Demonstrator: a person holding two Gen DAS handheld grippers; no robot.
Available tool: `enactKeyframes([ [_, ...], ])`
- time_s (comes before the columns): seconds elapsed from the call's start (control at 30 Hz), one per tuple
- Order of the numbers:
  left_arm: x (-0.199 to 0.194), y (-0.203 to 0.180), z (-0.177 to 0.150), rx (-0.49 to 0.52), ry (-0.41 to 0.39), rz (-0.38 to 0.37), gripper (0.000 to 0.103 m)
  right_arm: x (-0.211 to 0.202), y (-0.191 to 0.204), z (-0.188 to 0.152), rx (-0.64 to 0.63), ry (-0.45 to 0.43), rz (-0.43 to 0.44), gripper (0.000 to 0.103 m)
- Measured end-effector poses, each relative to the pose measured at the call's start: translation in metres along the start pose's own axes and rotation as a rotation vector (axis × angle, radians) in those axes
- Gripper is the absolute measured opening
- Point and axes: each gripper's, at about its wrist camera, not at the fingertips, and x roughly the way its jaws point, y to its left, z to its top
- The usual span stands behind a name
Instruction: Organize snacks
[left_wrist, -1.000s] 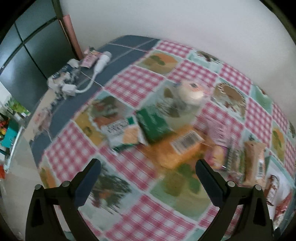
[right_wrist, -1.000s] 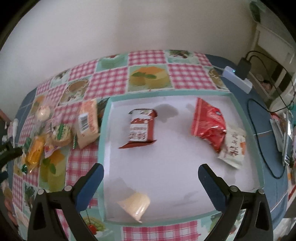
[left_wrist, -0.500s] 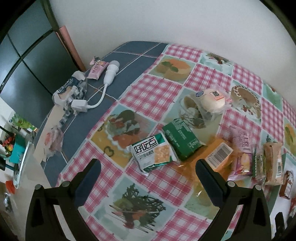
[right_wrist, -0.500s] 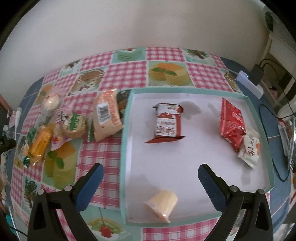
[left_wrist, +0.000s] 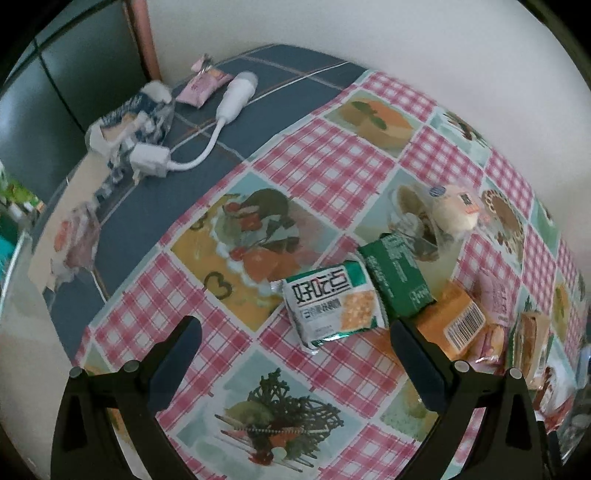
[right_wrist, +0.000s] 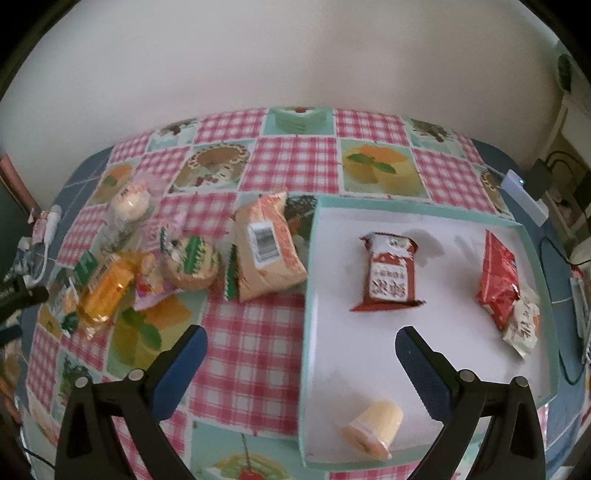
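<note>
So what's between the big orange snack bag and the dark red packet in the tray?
In the right wrist view, only the tray's teal rim and bare white tray floor separate the orange barcode-labelled snack bag from the dark red packet.

A white charger with its cable (left_wrist: 225, 107) lies on the counter's blue cloth (left_wrist: 155, 199). A white power strip (right_wrist: 524, 195) sits at the far right edge, a black plug (right_wrist: 541, 177) in it.
</note>
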Motion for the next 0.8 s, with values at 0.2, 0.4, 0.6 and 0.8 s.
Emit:
enactKeyframes([
  [0.2,0.013,0.02,0.009,-0.07,0.04,-0.066,0.102,0.003,0.003,0.02,0.029,0.004,0.007,0.103],
  [0.4,0.024,0.028,0.018,-0.127,0.075,-0.126,0.102,0.005,0.006,0.046,0.011,0.011,0.02,0.103],
  [0.6,0.037,0.012,0.024,-0.113,0.094,-0.135,0.102,0.021,0.014,0.067,-0.06,0.068,0.004,0.103],
  [0.8,0.053,0.0,0.027,-0.105,0.126,-0.144,0.102,0.042,0.015,0.083,-0.022,0.142,0.038,0.093],
])
